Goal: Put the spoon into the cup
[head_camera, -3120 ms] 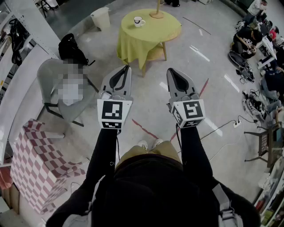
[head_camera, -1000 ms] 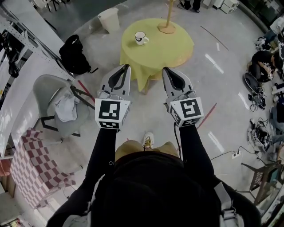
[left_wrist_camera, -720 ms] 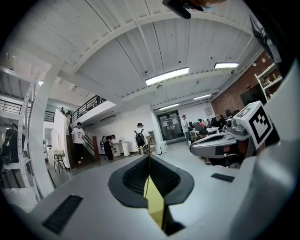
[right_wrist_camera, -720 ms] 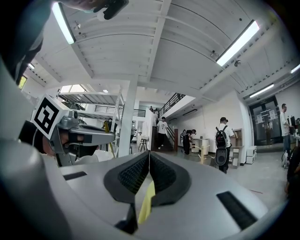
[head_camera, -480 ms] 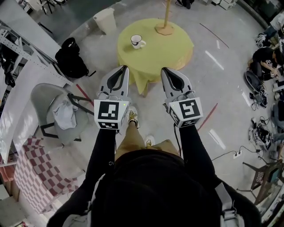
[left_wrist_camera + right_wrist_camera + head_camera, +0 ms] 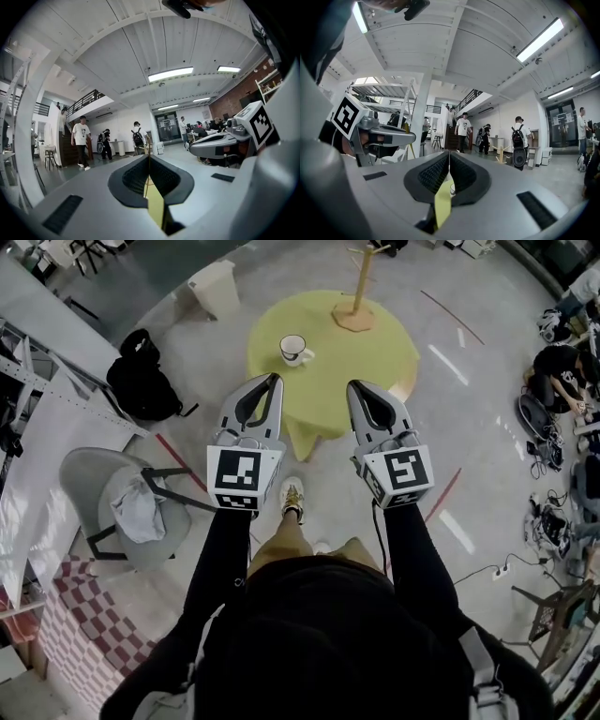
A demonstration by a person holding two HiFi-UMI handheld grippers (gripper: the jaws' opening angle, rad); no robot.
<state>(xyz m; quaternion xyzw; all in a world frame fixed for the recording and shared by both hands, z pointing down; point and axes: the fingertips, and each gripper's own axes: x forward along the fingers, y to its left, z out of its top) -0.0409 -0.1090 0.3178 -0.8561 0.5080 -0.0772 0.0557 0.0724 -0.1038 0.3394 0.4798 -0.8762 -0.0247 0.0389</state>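
No words, numbers or brand names are legible. The only signs are coded black-and-white square markers (image 6: 245, 472), one on the left gripper's (image 6: 272, 381) cube at 9 o'clock and one on the right gripper's (image 6: 354, 386) cube at 3 o'clock.

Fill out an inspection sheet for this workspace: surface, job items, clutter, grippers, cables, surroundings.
Surface: round table under a yellow-green cloth, ahead of both grippers.
Job's things: white cup upright on the table's left part; spoon: nothing seen.
Clutter: wooden stand at the table's far edge.
Grippers: left gripper and right gripper both shut, nothing between the jaws, side by side, pointing toward the table.
Cables: cords and a power strip on the floor at right.
Surroundings: black backpack, grey chair with a cloth on it, white bin, seated people at right.
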